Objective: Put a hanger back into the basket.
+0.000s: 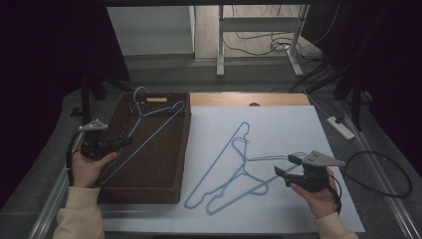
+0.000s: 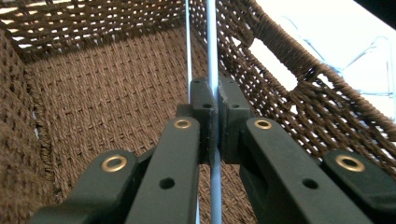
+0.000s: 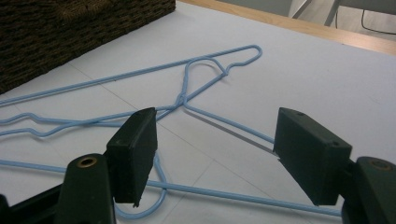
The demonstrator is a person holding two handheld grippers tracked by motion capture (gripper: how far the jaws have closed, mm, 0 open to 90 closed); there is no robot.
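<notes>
1. The light-blue wire clothes hanger (image 1: 149, 124) in hand lies tilted across the dark brown woven wicker basket (image 1: 181, 144), its hook (image 1: 139, 94) at the far wall and its long bar running down toward the near-left corner. It is inside the basket but not flat on the floor.

2. The left tool (image 1: 122, 143) has its jaws closed tight on a thin wire of that hanger; the left gripper view shows the wire (image 2: 212, 56) pinched between the pads with no visible gap.

3. Risk: the grip is on a round, slick wire near one end. The hanger may pivot in the pads and swing, and the hook could snag in the open weave of the far wall.

4. Risk: if released while propped, the hanger may rest on the rim and spring partly out.

5. Two more light-blue wire hangers (image 1: 234, 172) lie overlapped on the white-covered worktop (image 1: 298, 129), just right of the basket, with their hooks crossing.

6. The right tool (image 1: 288, 167) hovers over them with jaws wide apart, holding nothing; the right gripper view shows wires (image 3: 224, 121) between and below the pads.

7. Risk: closing here may catch both hangers, or lift one and drag the other by the tangled hooks.
</notes>
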